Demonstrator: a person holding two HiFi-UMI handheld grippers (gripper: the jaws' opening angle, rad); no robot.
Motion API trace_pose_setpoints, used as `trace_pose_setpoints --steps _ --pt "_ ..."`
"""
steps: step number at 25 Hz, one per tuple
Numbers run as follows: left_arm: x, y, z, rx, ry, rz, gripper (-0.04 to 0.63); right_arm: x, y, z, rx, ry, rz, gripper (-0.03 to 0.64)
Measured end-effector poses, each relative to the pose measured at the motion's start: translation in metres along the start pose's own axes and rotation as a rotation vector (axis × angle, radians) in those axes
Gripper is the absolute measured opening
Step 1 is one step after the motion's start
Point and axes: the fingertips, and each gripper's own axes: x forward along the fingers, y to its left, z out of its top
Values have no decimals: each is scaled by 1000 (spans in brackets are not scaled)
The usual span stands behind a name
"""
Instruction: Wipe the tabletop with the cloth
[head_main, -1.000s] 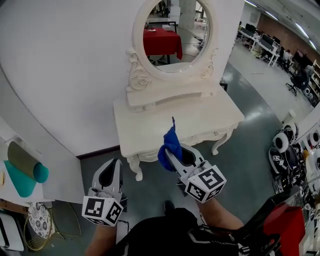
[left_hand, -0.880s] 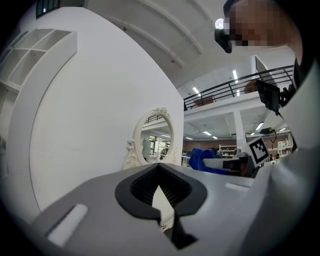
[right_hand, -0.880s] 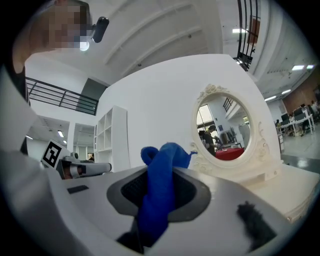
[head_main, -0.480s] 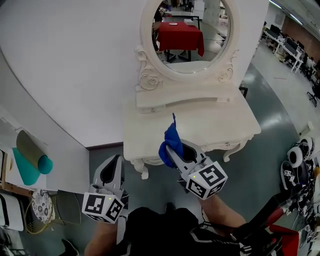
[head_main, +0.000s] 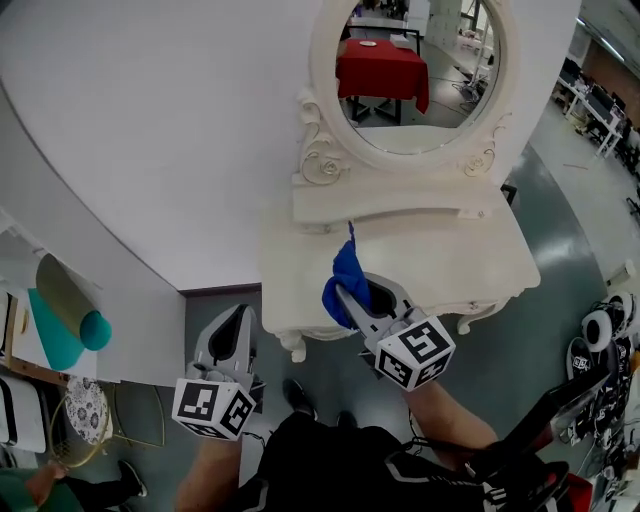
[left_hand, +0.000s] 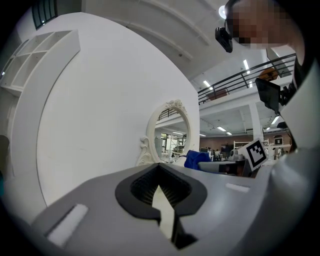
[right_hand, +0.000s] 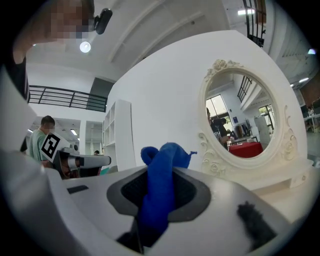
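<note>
A blue cloth (head_main: 346, 280) is bunched up in my right gripper (head_main: 352, 300), which is shut on it and held over the front left part of the white dressing table's top (head_main: 440, 260). In the right gripper view the blue cloth (right_hand: 159, 185) sticks up from between the jaws, with the oval mirror (right_hand: 239, 120) beyond. My left gripper (head_main: 228, 345) hangs lower left, off the table and over the floor; its jaws are shut with nothing held. In the left gripper view the cloth (left_hand: 196, 159) shows far off beside the mirror (left_hand: 169, 136).
The table stands against a white wall (head_main: 160, 130), and its oval mirror (head_main: 415, 70) reflects a red-covered table. Teal and olive rolls (head_main: 62, 315) lie on a shelf at left. Grey floor (head_main: 560, 220) stretches to the right, with equipment at the right edge.
The dressing table has come closer and shifted right in the head view. The right gripper still carries the cloth over the table's front; the left gripper stays low beside it.
</note>
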Motion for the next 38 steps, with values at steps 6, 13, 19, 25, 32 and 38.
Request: trace_pose_setpoints --steps 6,13,19,25,32,38 --pt "22 48 2 -22 -1 1 8 54 -10 -4 -3 33 -11 98" --pt "50 95 -8 -15 26 -39 8 120 -17 -26 -41 109 4 98" --pt "73 124 -17 -46 33 -76 9 170 -27 -42 -53 159 22 99" --pt "90 148 -39 -70 75 -47 8 211 -42 -74 -68 227 54 100" --pt "115 151 -66 -74 117 30 9 251 -62 -116 -80 320 172 98" --pt "121 160 -97 -112 157 141 9 283 -71 -173 -120 461 271 98"
